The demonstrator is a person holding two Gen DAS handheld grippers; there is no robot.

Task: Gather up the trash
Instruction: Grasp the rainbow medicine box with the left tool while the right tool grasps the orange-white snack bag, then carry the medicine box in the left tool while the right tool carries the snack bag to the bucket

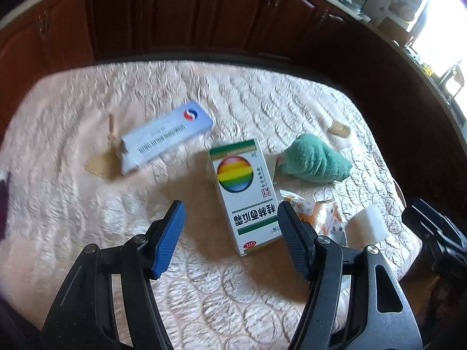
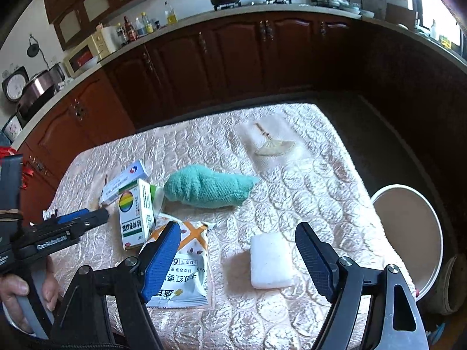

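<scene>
Quilted satin covers the tabletop (image 2: 292,192), bearing a fuzzy teal towel (image 2: 207,188), glossy snack wrapper (image 2: 184,277), rainbow-printed carton (image 1: 243,192) and white foam block (image 2: 270,262), both ribbed tongs (image 1: 230,240) (image 2: 238,262) gaping wide, empty.

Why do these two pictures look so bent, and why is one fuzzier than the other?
Both views come through fisheye lenses, so the table edge and cupboards curve. The left wrist view is smeared by motion: the print on the blue-white box streaks, though the rainbow box reads sharper. The right wrist view is crisper; the white sponge and snack packet have clean edges. Window glare washes out the left view's upper right corner.
</scene>
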